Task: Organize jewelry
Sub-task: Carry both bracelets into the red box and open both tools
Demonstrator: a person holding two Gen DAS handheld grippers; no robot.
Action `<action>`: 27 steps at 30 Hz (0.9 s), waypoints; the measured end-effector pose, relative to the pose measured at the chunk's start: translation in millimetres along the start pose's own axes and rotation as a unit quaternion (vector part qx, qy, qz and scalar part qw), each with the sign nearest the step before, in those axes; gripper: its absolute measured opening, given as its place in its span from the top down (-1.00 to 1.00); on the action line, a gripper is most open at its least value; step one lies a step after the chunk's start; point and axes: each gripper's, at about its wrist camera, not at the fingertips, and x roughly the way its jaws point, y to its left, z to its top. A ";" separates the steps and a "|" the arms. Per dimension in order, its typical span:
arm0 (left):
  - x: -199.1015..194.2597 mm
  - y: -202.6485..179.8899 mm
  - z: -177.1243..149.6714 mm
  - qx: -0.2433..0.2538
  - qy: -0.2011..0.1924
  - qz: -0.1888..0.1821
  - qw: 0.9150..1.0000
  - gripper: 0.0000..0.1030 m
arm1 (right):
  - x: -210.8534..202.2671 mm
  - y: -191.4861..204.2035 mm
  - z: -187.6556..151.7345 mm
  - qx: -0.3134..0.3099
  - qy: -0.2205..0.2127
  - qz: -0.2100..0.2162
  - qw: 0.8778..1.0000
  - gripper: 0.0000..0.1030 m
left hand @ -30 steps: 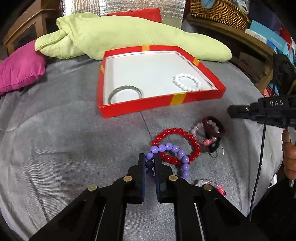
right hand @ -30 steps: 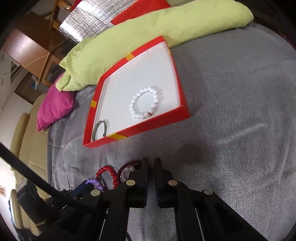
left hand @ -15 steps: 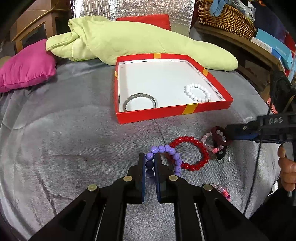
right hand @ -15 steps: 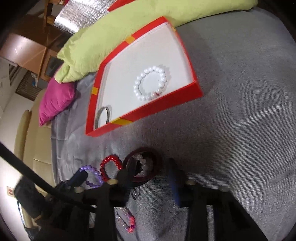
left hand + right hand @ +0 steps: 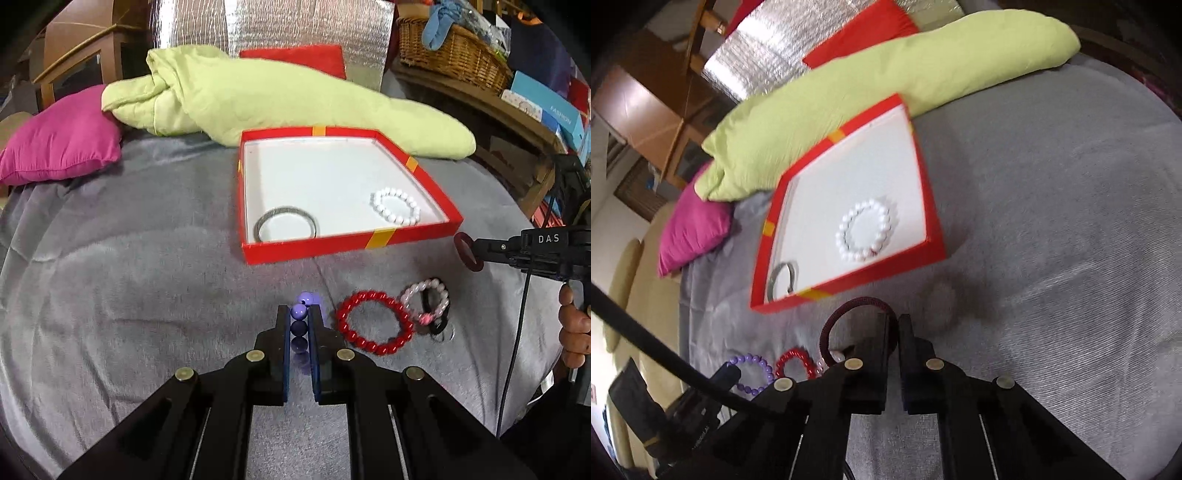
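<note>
- Purple beads of the purple bracelet point(image 5: 299, 312) are sitting between the blue pads of my left gripper point(image 5: 299, 314), which is clamping the strand just above the grey cover point(image 5: 129, 295).
- Dark maroon cord bracelet point(image 5: 858, 306) is being pinched at one side by my right gripper point(image 5: 894, 328); its jaws have just been closing and are now pressing on the cord, with the loop standing up in front of the fingers.
- I am seeing the red bead bracelet point(image 5: 375, 323) lying flat on the cover just right of the left gripper, touching a pale pink bracelet point(image 5: 428, 295).
- I am viewing the red box point(image 5: 354, 242) beyond them; a white bead bracelet point(image 5: 395, 206) and a metal bangle point(image 5: 286, 223) are lying inside it, well apart.
- A green quilt point(image 5: 258, 99) and a pink cushion point(image 5: 62, 144) are resting behind the box.
</note>
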 end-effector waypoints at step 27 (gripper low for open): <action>-4.9 -40.6 41.1 0.030 -0.094 -0.023 0.995 0.81 | -14.9 4.3 14.4 0.018 -0.081 0.019 0.996 0.89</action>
